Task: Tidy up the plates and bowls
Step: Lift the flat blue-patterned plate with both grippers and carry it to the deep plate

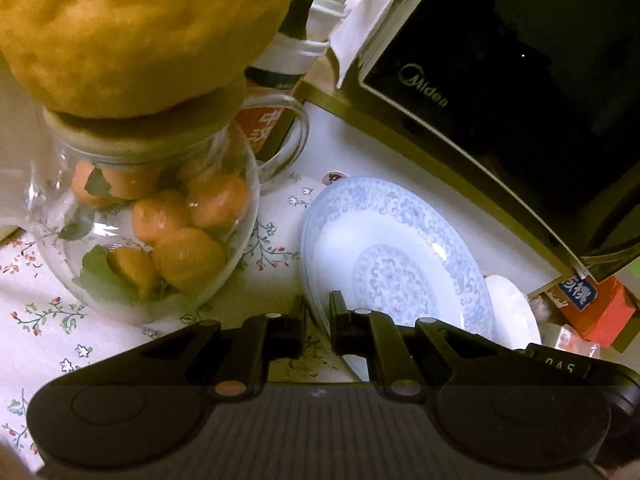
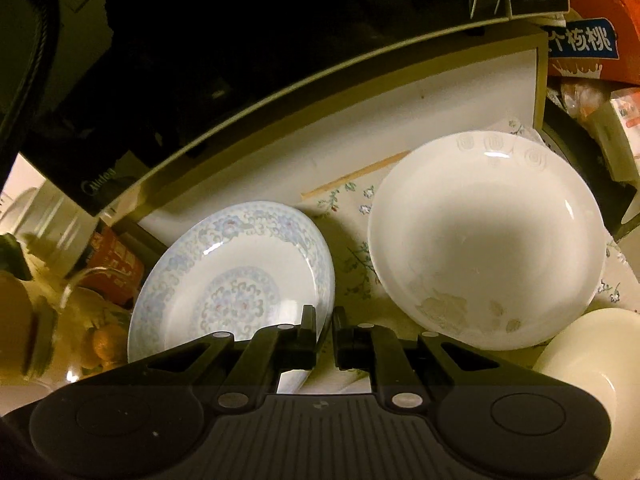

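Observation:
A blue-patterned plate (image 1: 396,256) lies on the flowered tablecloth in front of the microwave. My left gripper (image 1: 318,314) is shut on its left rim. The same plate (image 2: 236,276) shows in the right wrist view, and my right gripper (image 2: 324,326) is shut on its right rim. A white plate with a faint leaf pattern (image 2: 484,240) lies to the right of it. A cream bowl (image 2: 588,356) stands at the lower right, also seen as a white edge in the left wrist view (image 1: 512,308).
A black Midea microwave (image 1: 500,92) stands close behind the plates. A glass jar of small oranges (image 1: 152,224) with a large yellow fruit (image 1: 140,28) on top stands at the left. Orange snack boxes (image 1: 596,308) lie at the right.

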A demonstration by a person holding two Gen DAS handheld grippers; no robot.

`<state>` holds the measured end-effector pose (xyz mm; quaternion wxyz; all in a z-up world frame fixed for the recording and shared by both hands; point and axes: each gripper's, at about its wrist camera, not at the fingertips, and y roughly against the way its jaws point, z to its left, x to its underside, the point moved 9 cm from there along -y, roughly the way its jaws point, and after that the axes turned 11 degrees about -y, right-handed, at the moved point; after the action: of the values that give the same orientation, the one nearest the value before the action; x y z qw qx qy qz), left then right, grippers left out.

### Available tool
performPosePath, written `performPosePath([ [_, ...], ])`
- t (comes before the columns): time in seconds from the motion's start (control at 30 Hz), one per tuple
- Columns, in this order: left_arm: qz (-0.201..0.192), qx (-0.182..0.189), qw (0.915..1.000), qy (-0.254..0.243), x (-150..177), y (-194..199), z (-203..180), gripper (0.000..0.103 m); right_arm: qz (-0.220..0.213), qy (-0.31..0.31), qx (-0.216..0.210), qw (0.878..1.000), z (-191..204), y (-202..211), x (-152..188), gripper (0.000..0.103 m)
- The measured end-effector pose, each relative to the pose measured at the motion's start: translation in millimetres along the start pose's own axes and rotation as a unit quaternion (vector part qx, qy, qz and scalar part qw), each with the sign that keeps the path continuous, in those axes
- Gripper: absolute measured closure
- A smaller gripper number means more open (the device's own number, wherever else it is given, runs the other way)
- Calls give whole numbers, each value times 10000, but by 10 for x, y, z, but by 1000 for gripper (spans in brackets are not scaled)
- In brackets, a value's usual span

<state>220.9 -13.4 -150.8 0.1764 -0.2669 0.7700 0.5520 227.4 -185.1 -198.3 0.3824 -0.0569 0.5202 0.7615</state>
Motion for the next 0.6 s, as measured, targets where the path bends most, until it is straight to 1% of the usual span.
performPosePath([
  [0.37, -93, 12, 9999, -130, 78, 156, -62, 94, -85, 37, -1, 10000, -45, 273, 33, 93],
  [0.6, -158, 15, 9997, -197, 129, 304, -86, 94, -209, 124, -148, 9996, -82, 495, 58, 93],
])
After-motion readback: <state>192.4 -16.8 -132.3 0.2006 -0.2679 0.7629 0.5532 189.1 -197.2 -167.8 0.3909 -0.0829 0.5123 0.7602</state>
